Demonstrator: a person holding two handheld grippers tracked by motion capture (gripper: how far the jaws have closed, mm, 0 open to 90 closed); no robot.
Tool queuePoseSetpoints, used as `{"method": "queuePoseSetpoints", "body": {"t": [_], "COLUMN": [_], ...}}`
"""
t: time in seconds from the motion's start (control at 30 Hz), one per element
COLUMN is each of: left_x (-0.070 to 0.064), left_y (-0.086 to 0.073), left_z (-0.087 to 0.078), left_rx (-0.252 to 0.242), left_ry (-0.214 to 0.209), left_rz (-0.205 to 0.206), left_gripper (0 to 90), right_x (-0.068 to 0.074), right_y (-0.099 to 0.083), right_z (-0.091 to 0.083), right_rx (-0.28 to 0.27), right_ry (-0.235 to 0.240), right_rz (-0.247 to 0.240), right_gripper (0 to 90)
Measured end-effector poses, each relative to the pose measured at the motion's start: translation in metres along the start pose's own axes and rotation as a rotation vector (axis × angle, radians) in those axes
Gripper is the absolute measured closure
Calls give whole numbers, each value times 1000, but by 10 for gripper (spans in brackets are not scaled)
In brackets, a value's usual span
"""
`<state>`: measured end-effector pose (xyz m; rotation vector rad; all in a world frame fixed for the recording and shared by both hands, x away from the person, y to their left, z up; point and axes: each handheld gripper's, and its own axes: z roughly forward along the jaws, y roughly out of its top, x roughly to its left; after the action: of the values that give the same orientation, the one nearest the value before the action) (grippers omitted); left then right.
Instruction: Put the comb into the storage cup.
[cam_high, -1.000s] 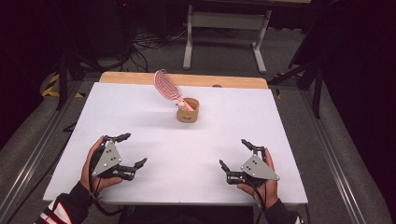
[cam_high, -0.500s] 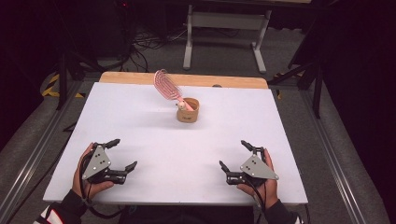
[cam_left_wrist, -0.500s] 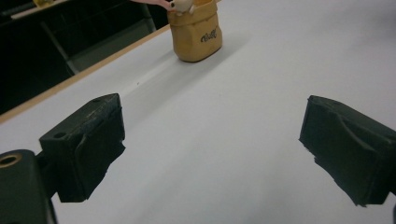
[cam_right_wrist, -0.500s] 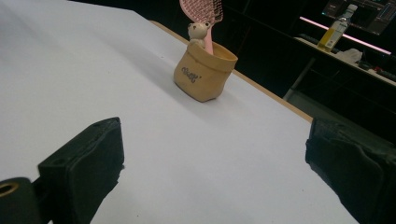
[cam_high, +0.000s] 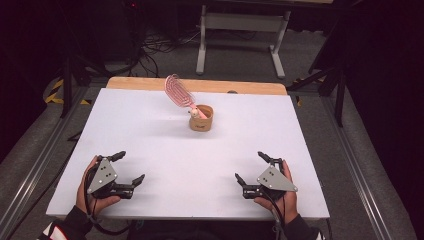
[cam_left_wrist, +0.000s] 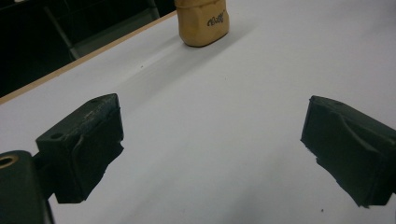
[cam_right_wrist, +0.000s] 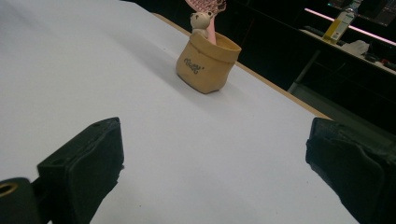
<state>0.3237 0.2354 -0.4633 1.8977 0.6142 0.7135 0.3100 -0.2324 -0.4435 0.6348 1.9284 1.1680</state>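
A soft tan pouch (cam_high: 201, 119) holds a pink ribbed hairbrush (cam_high: 178, 92), tilted. Left gripper (cam_high: 129, 167) and right gripper (cam_high: 248, 168) rest spread wide on the smooth white table (cam_high: 150, 135).

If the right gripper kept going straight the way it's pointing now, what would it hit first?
Most likely nothing soon: ahead of the right gripper lies bare white table. The tan pouch holding the pink brush stands farther on and about in line, so it would probably be met first, though depth is hard to judge.
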Motion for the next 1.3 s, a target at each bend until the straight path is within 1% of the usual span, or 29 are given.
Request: {"method": "queuePoseSetpoints", "body": {"t": [0.1, 0.2, 0.3, 0.37, 0.5, 0.63, 0.83, 0.97, 1.1, 1.3], "left_x": [0, -1, -2, -2, -2, -3, -1, -1, -1, -2], "left_y": [1, 1, 1, 1, 1, 1, 1, 0, 0, 0], "left_z": [0, 1, 2, 2, 1, 2, 2, 4, 5, 6], "left_rx": [-3, 5, 0, 6, -2, 1, 6, 11, 9, 12], "left_ry": [-4, -8, -16, -19, -31, -31, -31, -42, -42, -52], "left_rz": [-7, 1, 1, 14, 6, 7, 6, 4, 0, -1], "left_gripper": [63, 63, 63, 63, 64, 64, 64, 64, 65, 65], "right_x": [0, 1, 1, 2, 3, 4, 3, 3, 3, 4], "right_y": [0, 0, 1, 1, 3, 3, 2, 2, 2, 2], "right_z": [-1, -2, -2, -2, -3, -3, 0, 1, 3, 3], "right_rx": [-2, -4, -5, -3, -4, -3, 3, 8, 12, 12], "right_ry": [0, -6, -10, -9, -16, -20, -17, -20, -18, -16], "right_rz": [0, -5, -12, -13, -18, -21, -15, -12, -9, -17], "right_gripper": [48, 48, 48, 48, 48, 48, 48, 48, 49, 50]}}
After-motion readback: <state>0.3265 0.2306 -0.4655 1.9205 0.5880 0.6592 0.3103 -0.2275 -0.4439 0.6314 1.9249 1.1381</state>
